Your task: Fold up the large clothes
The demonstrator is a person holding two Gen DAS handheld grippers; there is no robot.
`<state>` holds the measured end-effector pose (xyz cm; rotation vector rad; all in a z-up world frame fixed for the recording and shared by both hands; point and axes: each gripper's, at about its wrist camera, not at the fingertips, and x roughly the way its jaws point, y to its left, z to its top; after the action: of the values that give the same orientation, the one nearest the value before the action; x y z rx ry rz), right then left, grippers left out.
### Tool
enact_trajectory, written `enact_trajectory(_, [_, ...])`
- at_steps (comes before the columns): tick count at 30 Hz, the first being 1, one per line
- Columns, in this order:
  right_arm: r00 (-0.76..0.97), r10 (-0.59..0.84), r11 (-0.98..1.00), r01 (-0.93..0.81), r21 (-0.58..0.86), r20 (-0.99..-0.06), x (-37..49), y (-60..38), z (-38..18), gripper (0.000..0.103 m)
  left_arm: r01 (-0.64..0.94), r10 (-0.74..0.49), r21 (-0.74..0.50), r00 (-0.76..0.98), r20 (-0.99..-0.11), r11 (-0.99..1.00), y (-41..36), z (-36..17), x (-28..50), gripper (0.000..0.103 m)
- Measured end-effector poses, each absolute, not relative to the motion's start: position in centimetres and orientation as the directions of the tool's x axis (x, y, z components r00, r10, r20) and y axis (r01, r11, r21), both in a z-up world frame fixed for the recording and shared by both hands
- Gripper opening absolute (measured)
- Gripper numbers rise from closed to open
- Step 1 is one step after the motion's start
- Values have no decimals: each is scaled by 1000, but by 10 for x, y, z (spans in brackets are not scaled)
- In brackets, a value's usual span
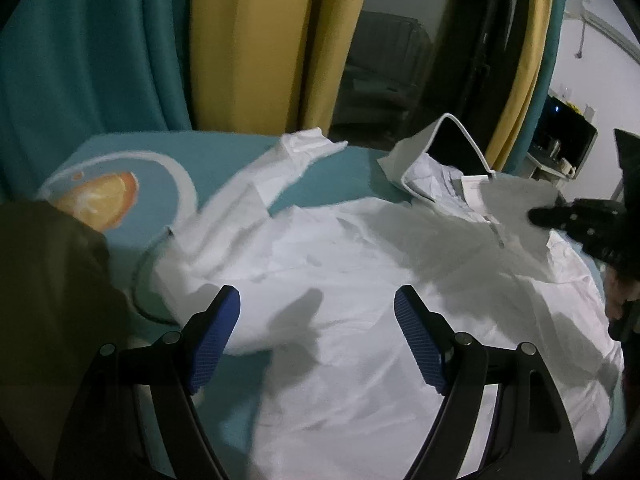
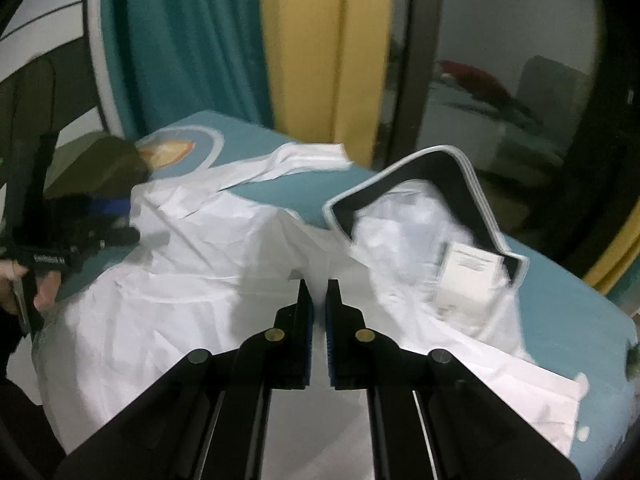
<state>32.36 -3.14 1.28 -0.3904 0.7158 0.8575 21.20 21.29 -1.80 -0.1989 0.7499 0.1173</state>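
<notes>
A large white shirt (image 1: 340,264) lies spread on a teal-covered table (image 1: 224,152), one sleeve (image 1: 280,160) stretched to the far side. My left gripper (image 1: 318,300) hovers open over the shirt's body with nothing between its blue pads (image 1: 218,332). My right gripper (image 2: 319,284) is shut on a pinch of the shirt (image 2: 192,280), which rises in a peak to its tips. It also appears as a black shape, the right gripper (image 1: 568,220), near the collar. A stiff black-lined flap (image 2: 440,172) with white edging stands over the collar end, by a white tag (image 2: 468,276).
Teal and yellow curtains (image 1: 248,48) and a dark glass door (image 1: 392,60) stand behind the table. An orange print (image 1: 100,200) marks the table cover at far left. An olive sleeve (image 1: 48,300) fills the left. The left gripper (image 2: 80,232) and a hand (image 2: 40,288) are at the left edge.
</notes>
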Motion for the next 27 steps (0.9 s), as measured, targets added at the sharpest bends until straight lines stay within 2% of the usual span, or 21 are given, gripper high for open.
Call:
enact_trajectory(10, [312, 521, 592, -802, 73, -795, 343, 13, -50, 6, -157, 23, -124, 702, -711, 980, 255, -15, 243, 82])
enact_trajectory(13, [252, 473, 579, -811, 83, -844, 346, 25, -68, 8, -149, 25, -110, 695, -719, 983, 265, -15, 261, 82])
enact_trajectory(14, [256, 478, 575, -815, 79, -840, 345, 26, -67, 13, -147, 24, -109, 693, -720, 983, 269, -16, 268, 82])
enact_trajectory(16, [228, 492, 549, -831, 96, -840, 342, 27, -64, 30, -162, 19, -123, 676, -737, 979, 285, -22, 289, 82])
enact_trajectory(18, [232, 500, 550, -829, 99, -834, 341, 23, -58, 67, -171, 4, -145, 660, -751, 974, 299, -28, 307, 82])
enact_trajectory(19, [241, 499, 555, -826, 93, -832, 340, 21, -56, 71, -179, -1, -155, 650, -760, 972, 305, -31, 316, 82])
enact_trajectory(23, [283, 495, 586, -807, 75, -821, 341, 4, -44, 72, -190, -43, -193, 596, -802, 963, 332, -50, 354, 80])
enact_trajectory(24, [293, 494, 596, -800, 73, -818, 341, -1, -41, 72, -200, -45, -194, 576, -816, 960, 335, -55, 359, 75])
enact_trajectory(25, [303, 493, 606, -792, 72, -816, 342, -6, -39, 72, -214, -47, -193, 545, -837, 958, 339, -62, 366, 62])
enact_trajectory(27, [319, 488, 628, -775, 73, -813, 343, -18, -36, 72, -196, -36, -172, 555, -831, 965, 336, -62, 369, 56])
